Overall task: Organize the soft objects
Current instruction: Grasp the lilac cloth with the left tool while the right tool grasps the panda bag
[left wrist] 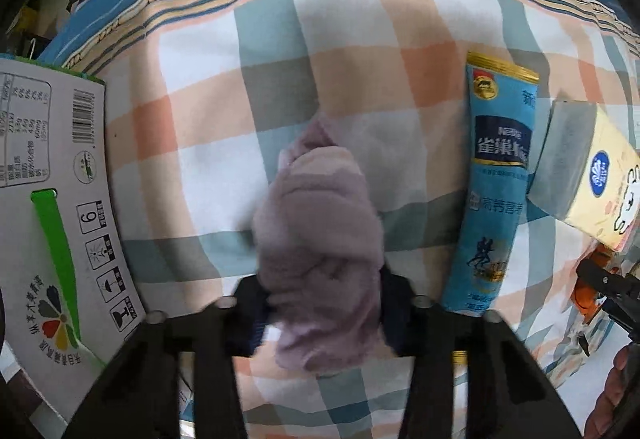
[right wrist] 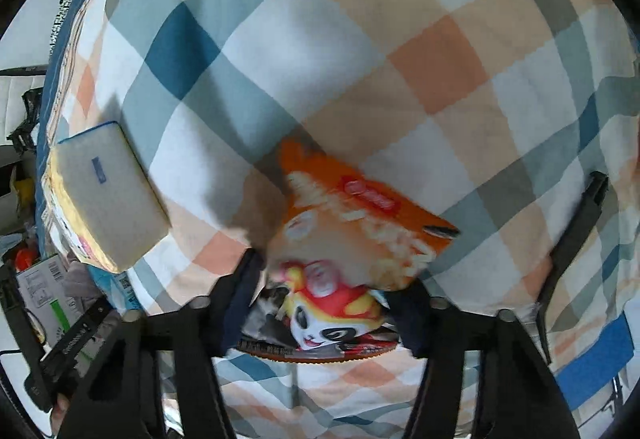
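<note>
My left gripper (left wrist: 320, 313) is shut on a bundled mauve fleece cloth (left wrist: 316, 235) and holds it over the checked bedsheet (left wrist: 200, 111). My right gripper (right wrist: 320, 319) is shut on an orange snack bag (right wrist: 352, 231) with a panda cartoon, held above the same checked sheet (right wrist: 360, 39). The bag is motion-blurred. The right gripper also shows at the right edge of the left wrist view (left wrist: 612, 291).
A cardboard carton (left wrist: 48, 199) with a green strap stands at the left. A blue Nestle milk-powder bag (left wrist: 496, 175) and a yellow tissue pack (left wrist: 588, 167) lie on the sheet at the right. The tissue pack (right wrist: 108, 195) also shows at the left in the right wrist view.
</note>
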A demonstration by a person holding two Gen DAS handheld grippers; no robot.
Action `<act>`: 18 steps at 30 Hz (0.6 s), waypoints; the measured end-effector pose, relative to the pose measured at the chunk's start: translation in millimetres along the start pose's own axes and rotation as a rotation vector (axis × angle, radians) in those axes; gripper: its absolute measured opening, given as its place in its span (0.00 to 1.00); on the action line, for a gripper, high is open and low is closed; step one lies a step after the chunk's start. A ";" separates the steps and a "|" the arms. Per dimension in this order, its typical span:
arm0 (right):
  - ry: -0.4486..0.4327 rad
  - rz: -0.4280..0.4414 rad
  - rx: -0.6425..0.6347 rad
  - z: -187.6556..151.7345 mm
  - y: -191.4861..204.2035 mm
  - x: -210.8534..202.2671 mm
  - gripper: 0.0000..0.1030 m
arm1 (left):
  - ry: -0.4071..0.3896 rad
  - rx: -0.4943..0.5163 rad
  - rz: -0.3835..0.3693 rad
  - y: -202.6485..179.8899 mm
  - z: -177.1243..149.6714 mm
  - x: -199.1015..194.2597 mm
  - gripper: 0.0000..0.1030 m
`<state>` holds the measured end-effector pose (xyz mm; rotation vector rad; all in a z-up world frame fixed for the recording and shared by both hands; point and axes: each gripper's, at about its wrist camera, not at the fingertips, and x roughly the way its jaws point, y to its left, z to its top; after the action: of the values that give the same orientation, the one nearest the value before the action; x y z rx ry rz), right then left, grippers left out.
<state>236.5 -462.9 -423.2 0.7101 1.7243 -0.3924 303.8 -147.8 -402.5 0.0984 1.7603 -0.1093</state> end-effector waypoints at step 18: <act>-0.058 -0.004 -0.067 -54.4 22.1 -34.8 0.49 | -0.115 0.036 -0.039 -34.3 -30.9 -61.8 0.28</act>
<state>214.8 -422.3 -372.8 0.6404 1.6766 -0.3530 281.1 -178.2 -335.3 0.0829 1.6463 -0.1719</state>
